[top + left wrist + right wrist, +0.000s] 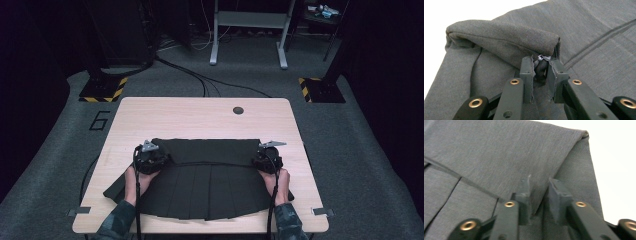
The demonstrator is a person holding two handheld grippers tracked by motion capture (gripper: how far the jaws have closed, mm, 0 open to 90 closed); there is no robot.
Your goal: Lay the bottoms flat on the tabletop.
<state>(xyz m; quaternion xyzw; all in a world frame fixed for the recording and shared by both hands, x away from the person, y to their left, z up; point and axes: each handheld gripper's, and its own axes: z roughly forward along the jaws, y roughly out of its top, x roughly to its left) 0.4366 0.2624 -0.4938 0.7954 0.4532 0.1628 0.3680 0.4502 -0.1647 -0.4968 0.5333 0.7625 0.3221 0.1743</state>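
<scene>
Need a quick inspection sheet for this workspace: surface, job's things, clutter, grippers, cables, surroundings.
Surface: light wood table, round grommet hole near the far edge.
Job's things: dark pleated skirt spread flat, its far part folded over toward the person.
Clutter: nothing seen.
Grippers: left hand-held gripper shut on the skirt's folded left corner; right hand-held gripper has fabric between its jaws at the right corner.
Cables: one trails from each gripper off the near edge; floor cables run beyond the table.
Surroundings: grey carpet, hazard-striped stand bases, a grey frame at the back.
</scene>
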